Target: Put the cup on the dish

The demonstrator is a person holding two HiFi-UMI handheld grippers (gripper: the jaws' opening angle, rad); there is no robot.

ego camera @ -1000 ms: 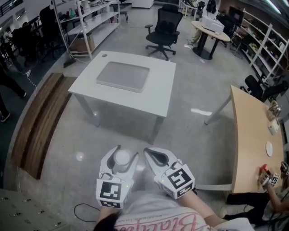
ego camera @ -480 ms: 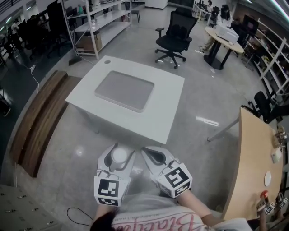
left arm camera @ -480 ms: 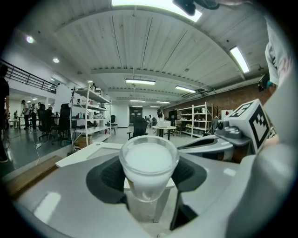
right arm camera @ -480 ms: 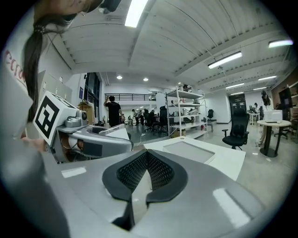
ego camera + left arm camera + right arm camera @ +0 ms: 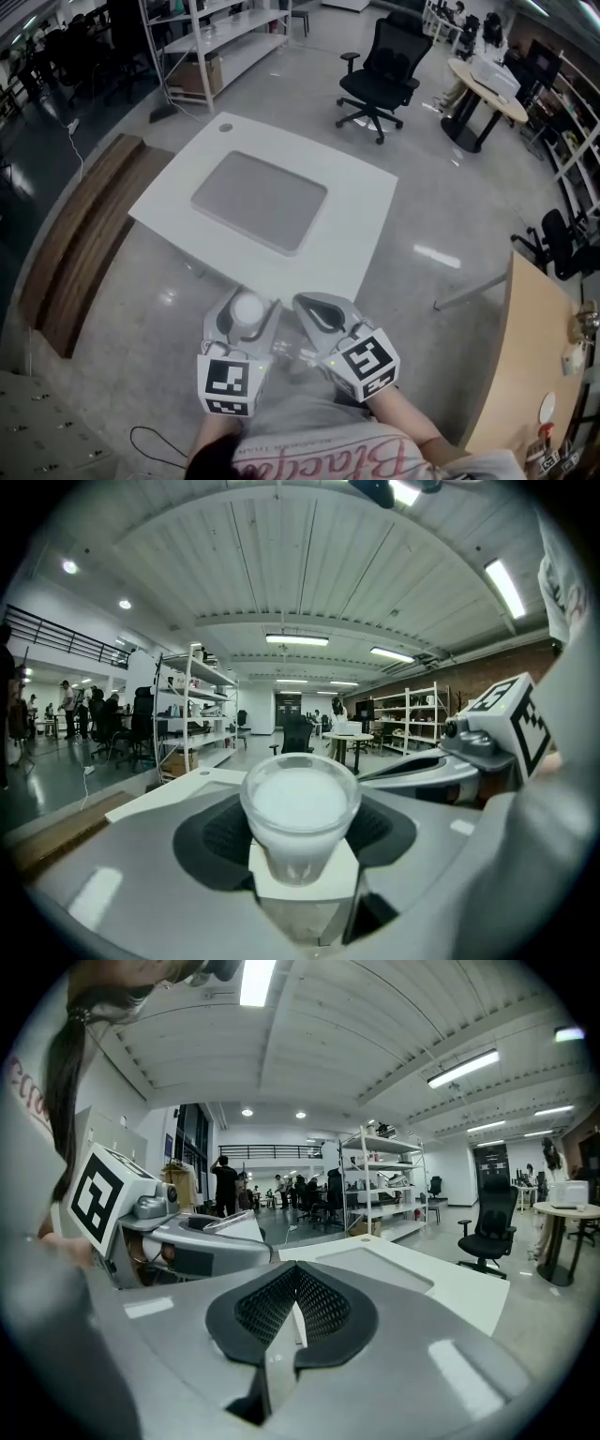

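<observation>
Cup (image 5: 247, 307) shows from the head view at the lower centre of the frame, clamped upright in the left gripper (image 5: 251, 298), just short of the white table's (image 5: 366, 216) near edge. A grey slab (image 5: 260, 202) lies on that table; tray or mat, I cannot tell. The right gripper (image 5: 314, 317) sits just beside, clenched on nothing.

The left gripper view alone shows the cup's milky, translucent wall pressed between the dark pads; its base is hidden behind a white block.

The right gripper view shows pad against pad, with the table beyond; the cup cannot be made out there.
</observation>
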